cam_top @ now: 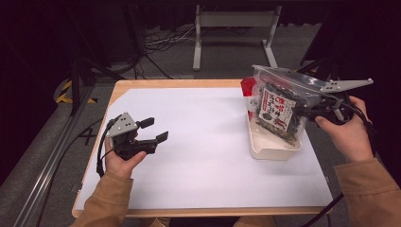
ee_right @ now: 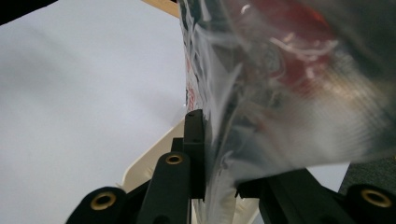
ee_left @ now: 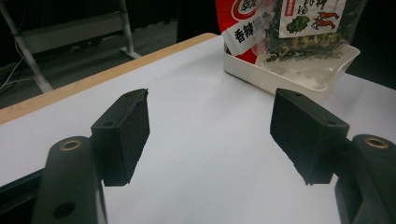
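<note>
Counter: a wooden counter (cam_top: 142, 84) with a big white sheet (cam_top: 198, 156) on top. The wood shows as a thin strip along the far edge and the left edge.
Open room: the middle of the white sheet is bare, from the left gripper across to the tray. The near part of the sheet is bare too.
Left gripper: the left gripper (cam_top: 155, 131) is held in the left hand (cam_top: 120, 161) over the left side of the sheet, near the left edge. Its jaws are spread wide with nothing between them. In the left gripper view (ee_left: 210, 135) only white sheet shows between the two black jaws.
Right gripper: the right gripper (cam_top: 307, 112) is held in the right hand (cam_top: 352, 132) at the right side. Its jaws are pinching the clear bag, seen close up in the right gripper view (ee_right: 212, 163).
Clear bag: the clear bag (cam_top: 279, 101) has dark green leafy bits and a white and red label. It is held upright, with its bottom down in the tray.
Tray: a white tray (cam_top: 274, 150) sits on the right side of the sheet, close to the right edge.
Red packet: a red packet (cam_top: 247, 87) stands in the far end of the tray, just behind the clear bag.
Around: past the far edge there is a grey floor with cables (cam_top: 161, 40) and a white metal frame (cam_top: 234, 28).
</note>
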Available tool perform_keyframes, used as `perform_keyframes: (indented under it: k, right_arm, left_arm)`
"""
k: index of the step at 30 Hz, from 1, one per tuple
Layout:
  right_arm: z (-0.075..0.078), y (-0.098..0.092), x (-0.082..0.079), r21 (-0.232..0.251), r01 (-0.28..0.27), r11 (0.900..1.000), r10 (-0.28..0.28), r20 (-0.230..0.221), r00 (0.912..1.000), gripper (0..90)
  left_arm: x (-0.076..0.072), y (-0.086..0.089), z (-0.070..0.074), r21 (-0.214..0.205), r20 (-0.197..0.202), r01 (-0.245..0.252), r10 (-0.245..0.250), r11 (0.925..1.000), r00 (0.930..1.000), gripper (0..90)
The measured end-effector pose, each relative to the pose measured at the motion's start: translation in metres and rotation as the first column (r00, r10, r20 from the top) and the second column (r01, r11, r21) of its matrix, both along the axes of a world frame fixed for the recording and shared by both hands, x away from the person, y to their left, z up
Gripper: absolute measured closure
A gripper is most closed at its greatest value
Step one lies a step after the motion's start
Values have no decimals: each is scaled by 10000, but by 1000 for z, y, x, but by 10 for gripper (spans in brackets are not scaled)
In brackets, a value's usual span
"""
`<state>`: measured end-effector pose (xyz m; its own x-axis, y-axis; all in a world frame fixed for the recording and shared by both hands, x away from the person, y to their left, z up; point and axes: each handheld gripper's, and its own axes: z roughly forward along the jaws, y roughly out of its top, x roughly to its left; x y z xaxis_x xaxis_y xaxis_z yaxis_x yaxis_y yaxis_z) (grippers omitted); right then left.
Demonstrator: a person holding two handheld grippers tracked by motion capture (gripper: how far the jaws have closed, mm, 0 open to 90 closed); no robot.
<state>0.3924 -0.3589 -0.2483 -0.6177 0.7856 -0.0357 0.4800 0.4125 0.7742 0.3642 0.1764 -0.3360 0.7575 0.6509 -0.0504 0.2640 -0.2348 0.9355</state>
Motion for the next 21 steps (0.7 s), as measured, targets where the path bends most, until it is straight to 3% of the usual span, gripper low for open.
perform_keyframes:
  k: [9,21]
  right_arm:
    - [-16,3,2,-68,-42,10000,41,-228,9997,777]
    - [-35,-1,3,215,55,9998,-48,-327,9995,776]
  left_arm:
    - [0,0,-1,-84,-67,-45,45,10000,10000,289]
    - [1,0,-2,-72,-87,-50,49,10000,9999,288]
